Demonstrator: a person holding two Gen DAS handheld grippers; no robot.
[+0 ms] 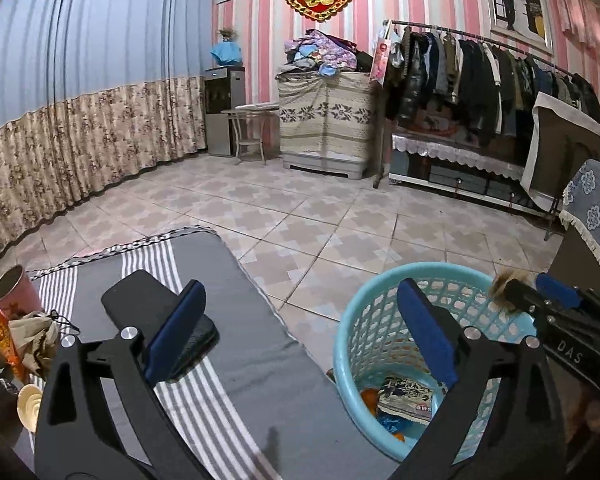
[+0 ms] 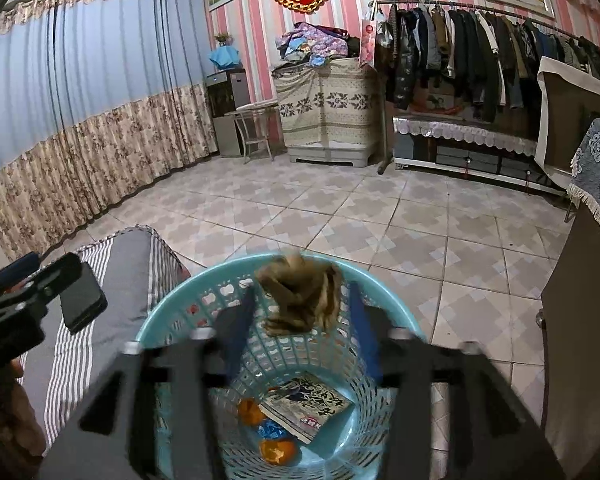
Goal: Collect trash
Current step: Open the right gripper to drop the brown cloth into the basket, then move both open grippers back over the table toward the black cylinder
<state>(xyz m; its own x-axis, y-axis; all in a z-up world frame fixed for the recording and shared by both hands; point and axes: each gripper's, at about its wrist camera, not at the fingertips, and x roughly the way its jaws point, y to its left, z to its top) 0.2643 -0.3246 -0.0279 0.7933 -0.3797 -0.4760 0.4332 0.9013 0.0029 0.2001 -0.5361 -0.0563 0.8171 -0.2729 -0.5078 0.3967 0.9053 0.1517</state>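
A light blue plastic basket (image 2: 160, 320) stands on the tiled floor beside the table and holds a printed packet (image 2: 308, 404), orange peel and a blue wrapper. My right gripper (image 2: 302, 294) hangs over it, open, and a crumpled brown paper wad (image 2: 300, 300), blurred, sits loose between its fingertips. The left wrist view shows the same wad (image 1: 506, 286) at the tip of the right gripper over the basket rim (image 1: 352, 320). My left gripper (image 1: 300, 292) is open wide with nothing between its blue pads, above the table edge and the basket.
A grey striped cloth (image 1: 228, 380) covers the table. On it lie a black phone (image 1: 156, 312), crumpled brown paper (image 1: 36, 336), a red and yellow wrapper (image 1: 0, 336) and a pink cup (image 1: 14, 288). A dark cabinet (image 2: 580, 320) stands right of the basket.
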